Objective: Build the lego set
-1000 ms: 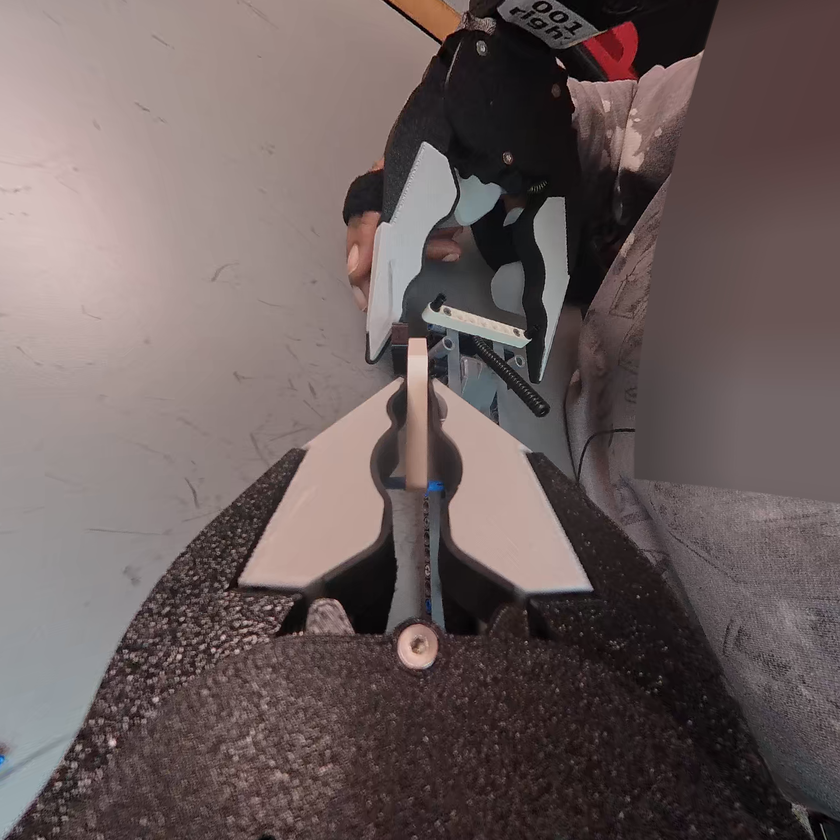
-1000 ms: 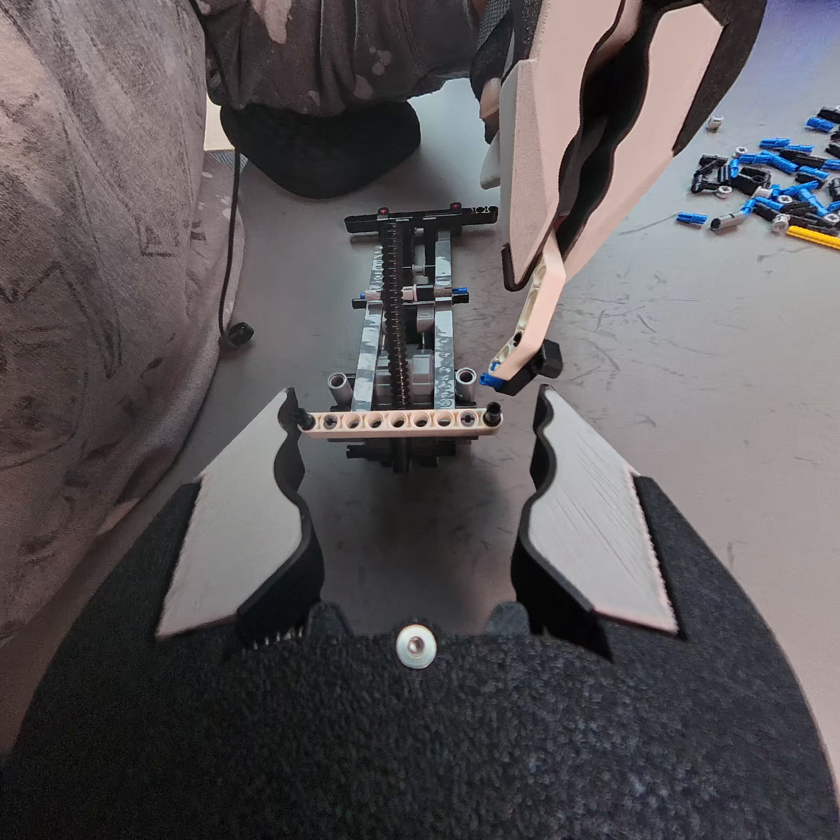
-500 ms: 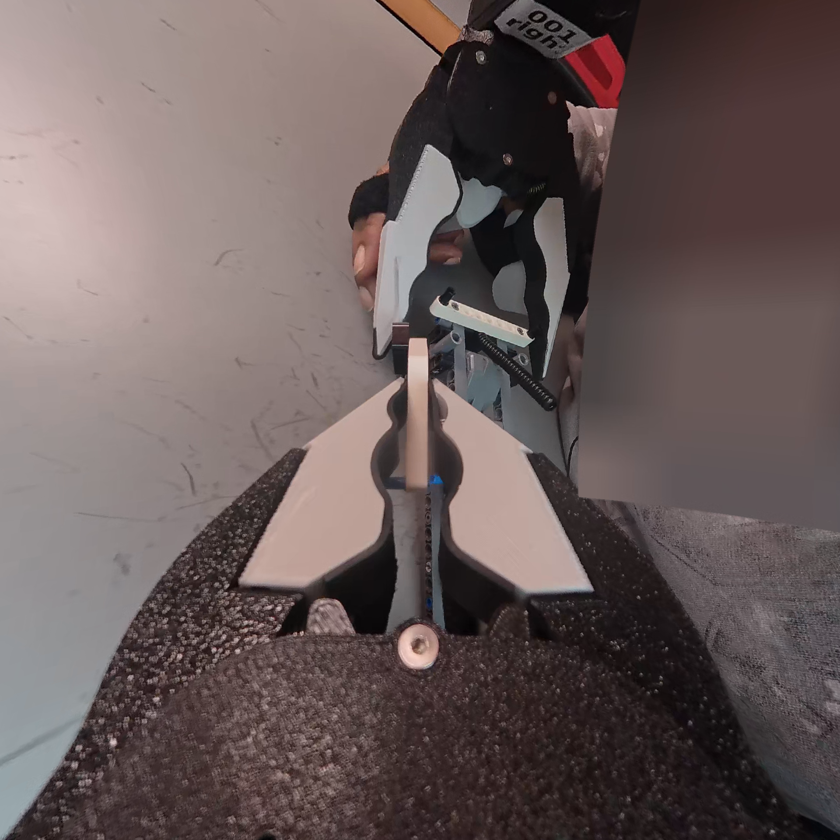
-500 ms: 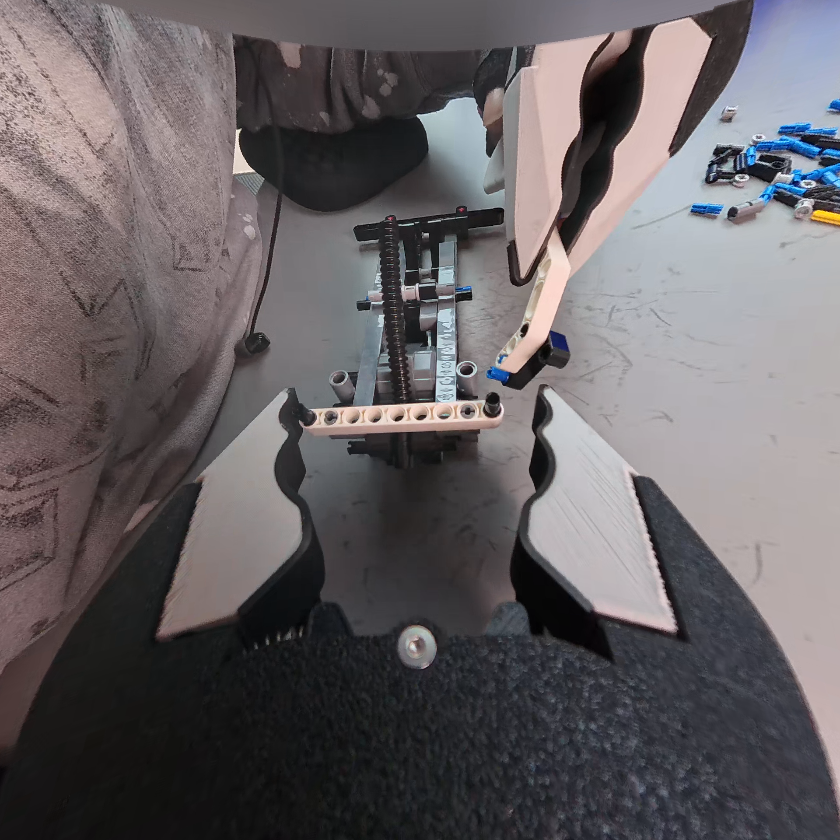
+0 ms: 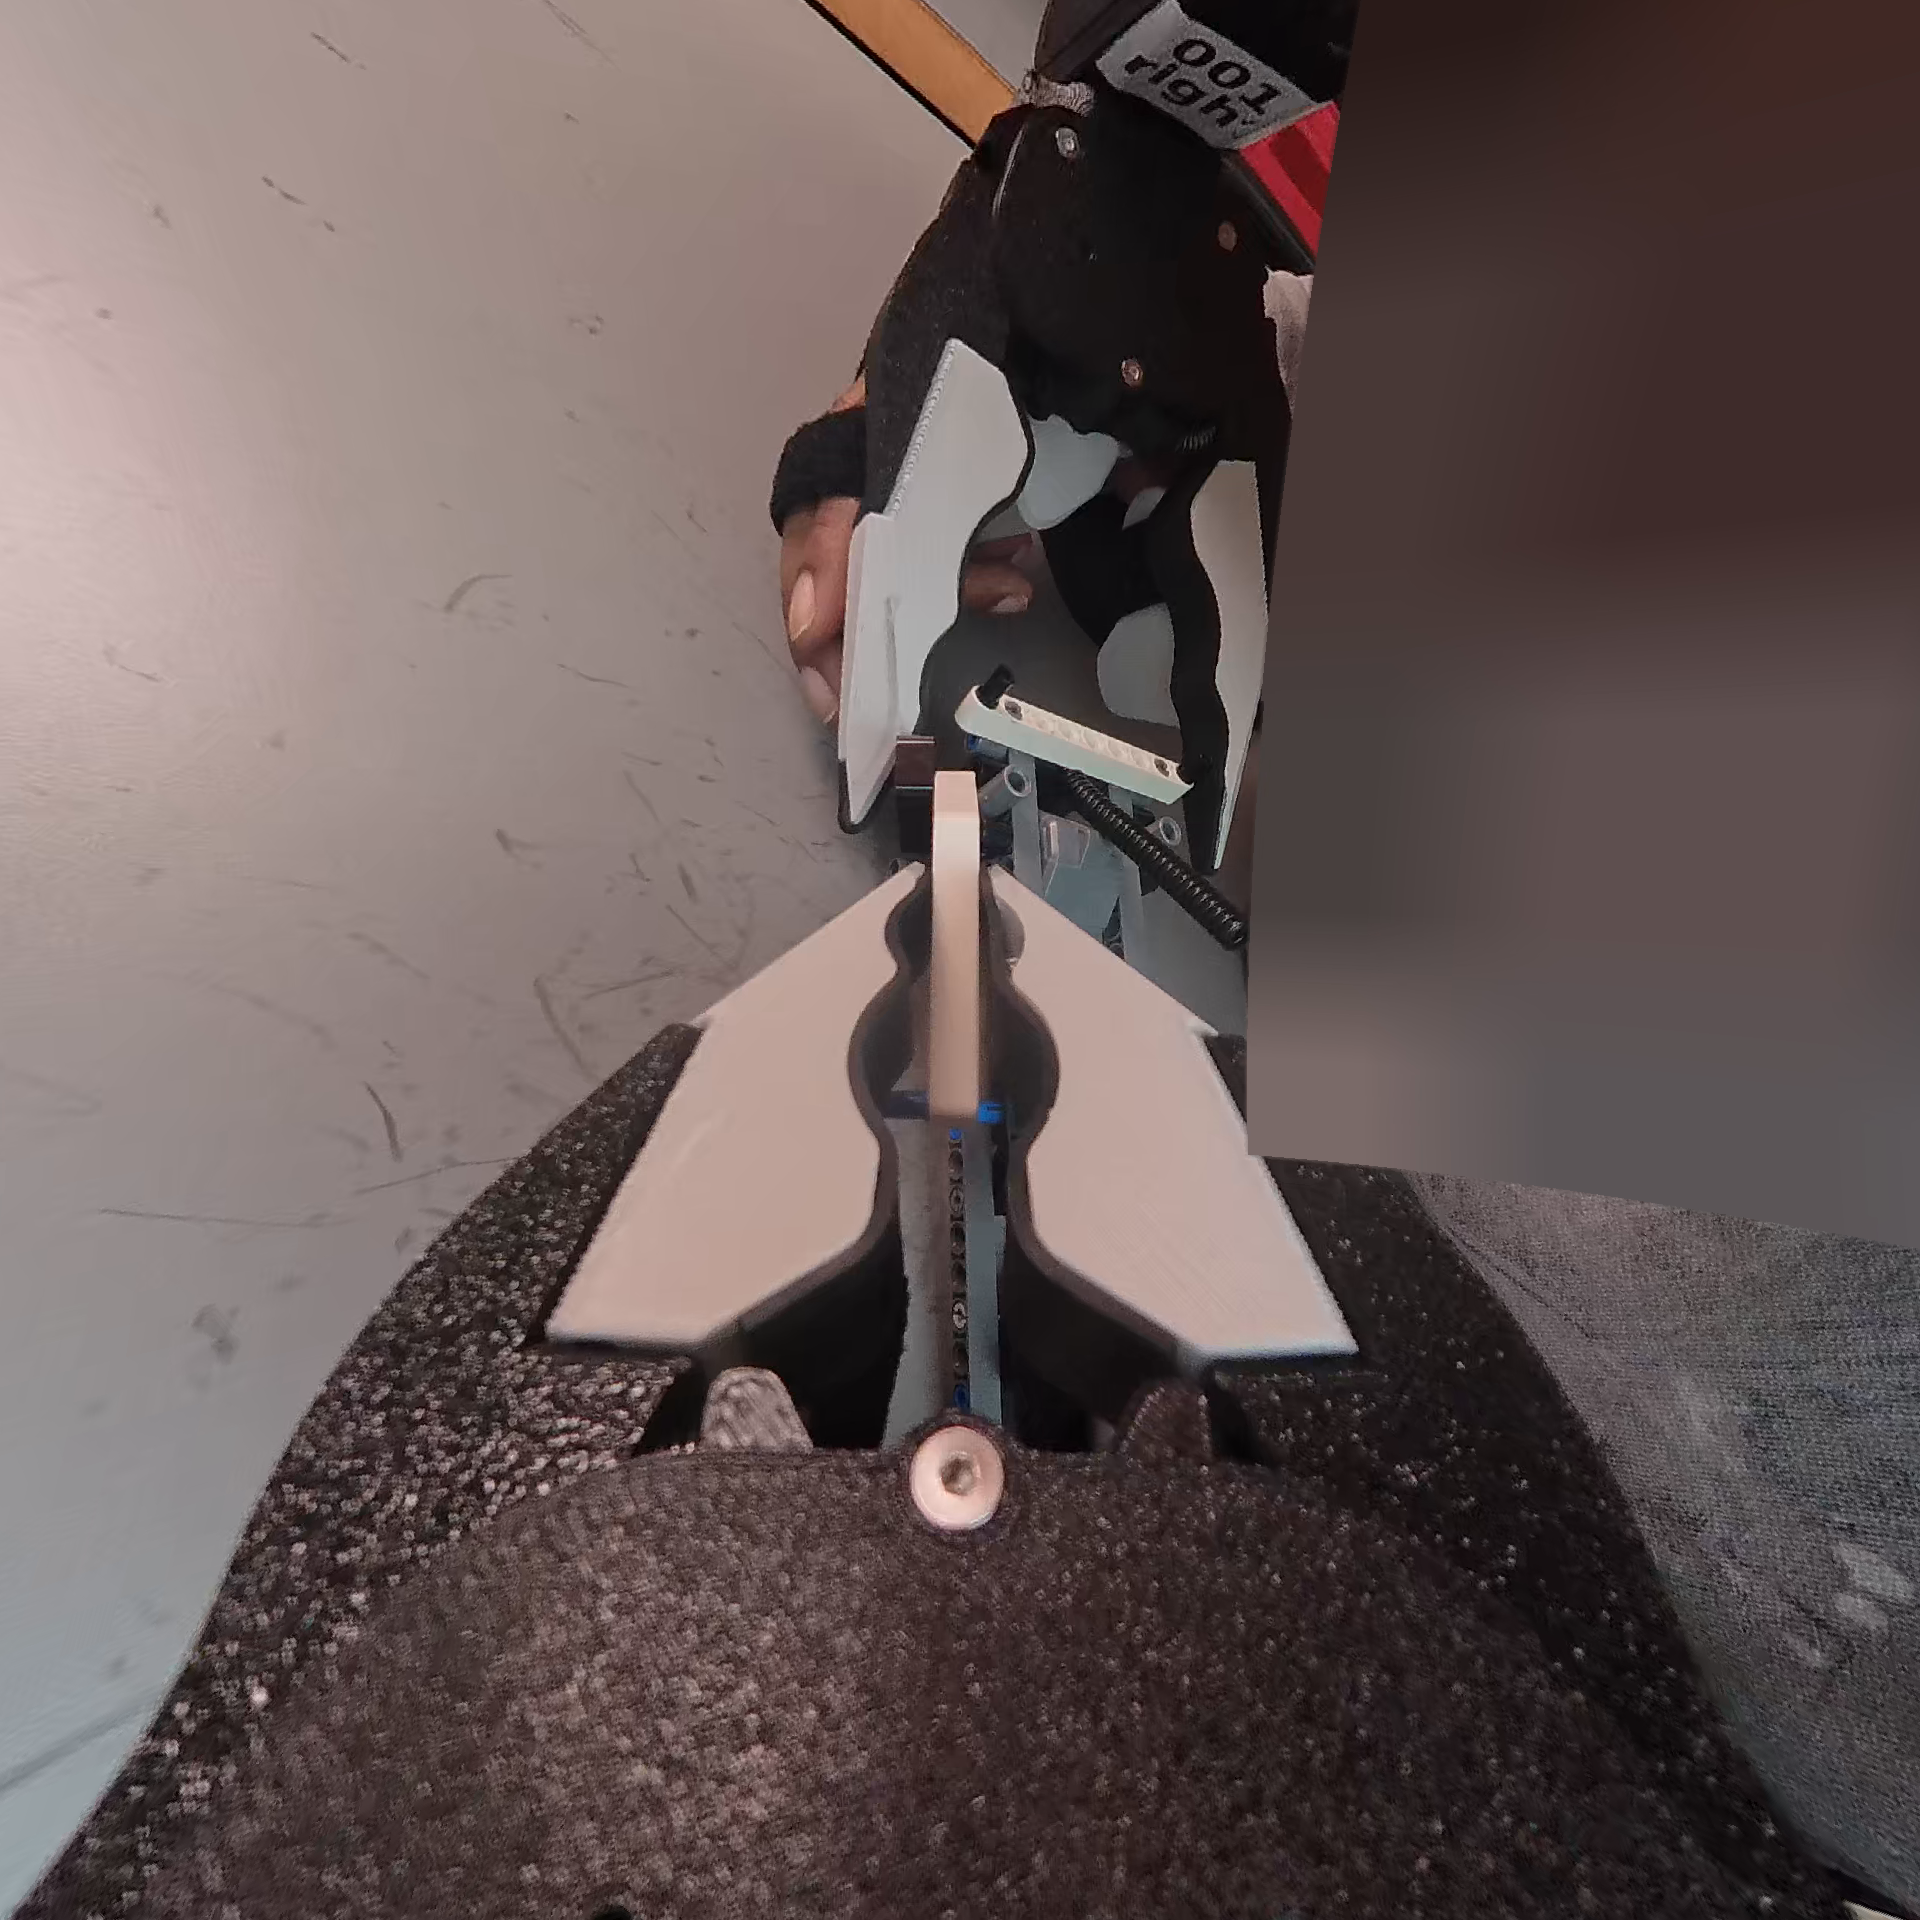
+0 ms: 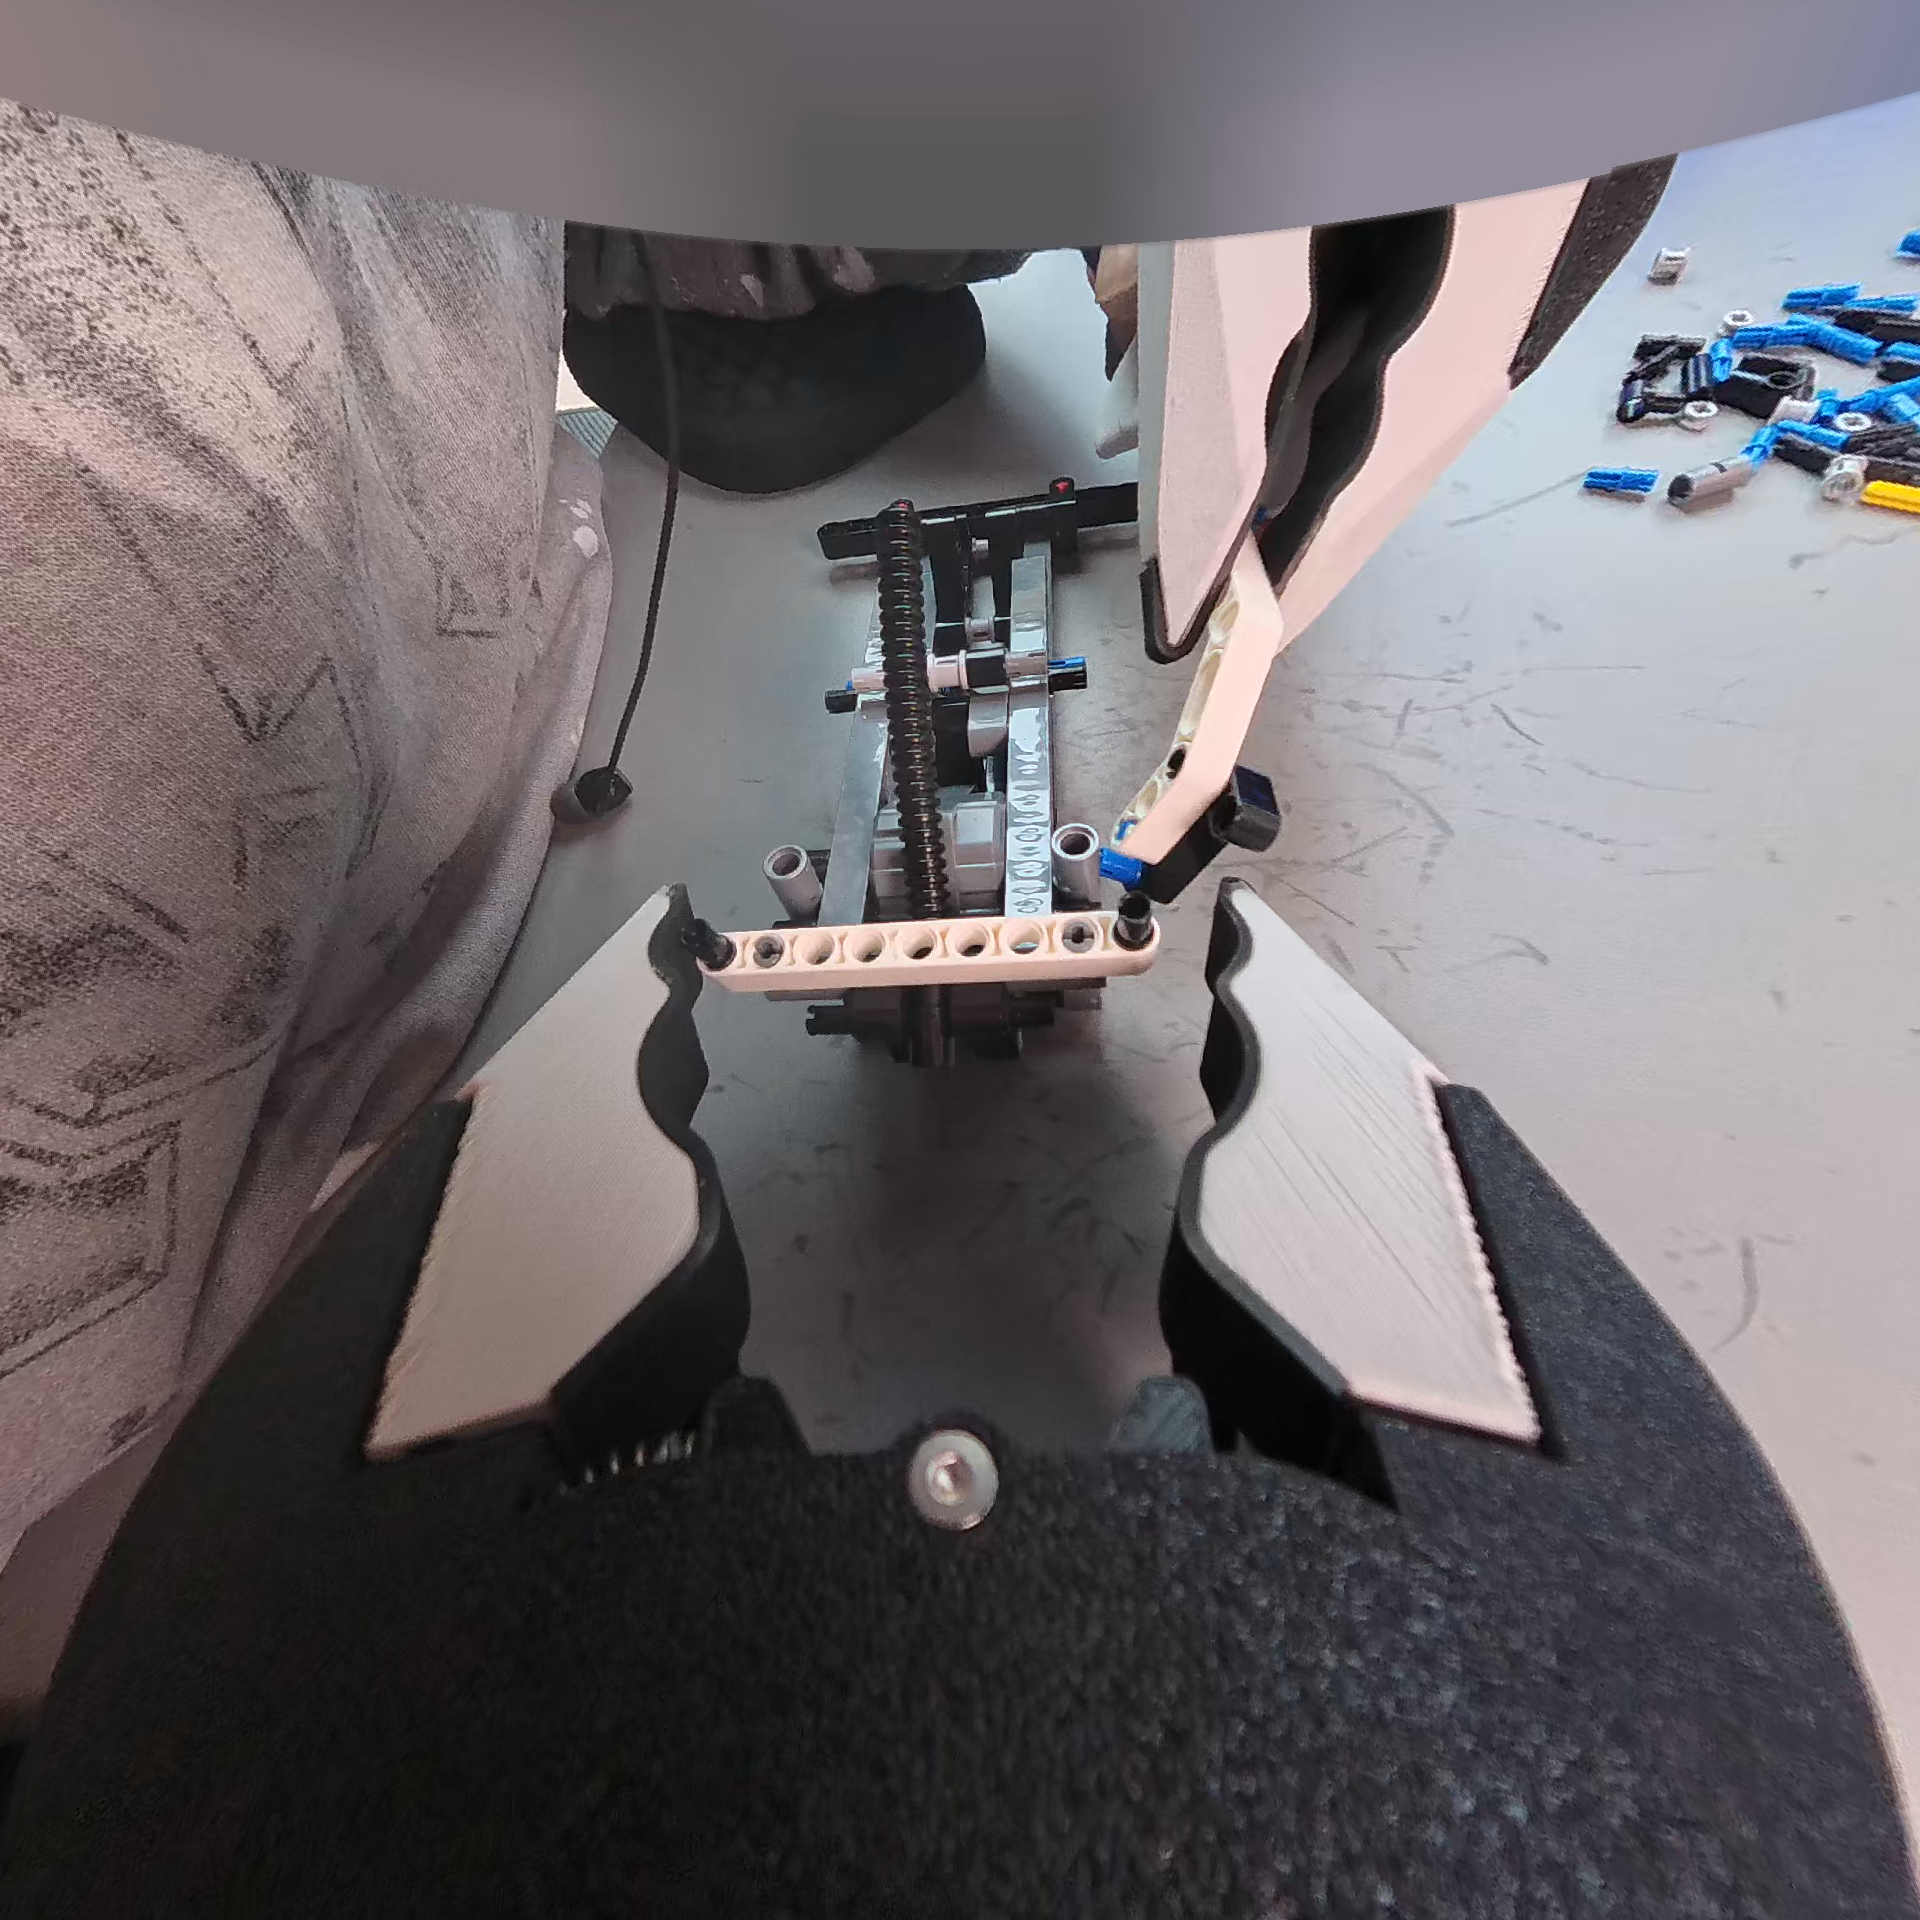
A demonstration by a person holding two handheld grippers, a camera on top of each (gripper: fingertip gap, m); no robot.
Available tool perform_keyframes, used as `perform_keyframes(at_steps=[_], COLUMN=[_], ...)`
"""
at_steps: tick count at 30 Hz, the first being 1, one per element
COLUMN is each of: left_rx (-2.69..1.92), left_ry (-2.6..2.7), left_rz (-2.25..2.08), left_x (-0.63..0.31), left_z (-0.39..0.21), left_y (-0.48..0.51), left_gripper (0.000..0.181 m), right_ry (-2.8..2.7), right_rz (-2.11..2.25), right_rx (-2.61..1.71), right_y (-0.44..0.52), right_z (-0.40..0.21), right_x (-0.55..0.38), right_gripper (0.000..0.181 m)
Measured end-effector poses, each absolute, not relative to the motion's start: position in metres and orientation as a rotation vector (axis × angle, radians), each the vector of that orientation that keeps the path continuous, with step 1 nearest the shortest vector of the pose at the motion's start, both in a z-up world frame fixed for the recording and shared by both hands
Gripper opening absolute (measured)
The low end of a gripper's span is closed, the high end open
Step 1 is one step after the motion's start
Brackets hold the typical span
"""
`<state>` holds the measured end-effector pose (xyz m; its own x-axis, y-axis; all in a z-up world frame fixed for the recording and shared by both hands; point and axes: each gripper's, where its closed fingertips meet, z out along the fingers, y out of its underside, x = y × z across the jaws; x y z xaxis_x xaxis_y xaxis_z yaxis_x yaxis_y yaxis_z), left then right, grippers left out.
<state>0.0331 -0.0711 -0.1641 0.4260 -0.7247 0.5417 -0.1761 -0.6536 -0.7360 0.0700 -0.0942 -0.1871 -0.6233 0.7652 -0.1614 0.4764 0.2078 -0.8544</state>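
Observation:
A long grey and black lego frame (image 6: 951,790) with a black spiral rod (image 6: 914,717) lies on the grey table. A white holed beam (image 6: 925,948) crosses its near end, with a black pin at each end. My right gripper (image 6: 951,925) is open, its fingertips on either side of that beam. My left gripper (image 5: 956,883) is shut on a white lego beam (image 5: 954,935); in the right wrist view that beam (image 6: 1210,727) slants down, its blue and black connector (image 6: 1195,842) just above the frame's right pin. The right gripper (image 5: 1039,790) shows beyond it, with the white holed beam (image 5: 1075,743).
A pile of loose blue, black and grey lego parts (image 6: 1787,395) lies at the far right of the table. A person's grey clothing (image 6: 260,623) fills the left side, with a thin black cable (image 6: 644,623) hanging beside it. A gloved hand (image 5: 821,582) holds the right gripper. About 6 centimetres separates my left fingertips from my right.
The white beam in my left gripper has come down closer to the right end of the frame's crossbeam. The right gripper has stayed open around that crossbeam.

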Motion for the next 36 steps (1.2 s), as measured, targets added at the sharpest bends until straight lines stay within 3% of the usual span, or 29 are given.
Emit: perform_keyframes(at_steps=[36], left_rx=[-2.143], left_ry=[0.753], left_rz=[-1.243], left_x=[0.035], left_z=[-0.176], left_y=[-0.075], left_gripper=[0.007], right_ry=[-2.210], right_rz=[1.365], right_rx=[-1.175], right_y=[-0.096], right_z=[-0.191], right_x=[0.070], right_gripper=[0.097])
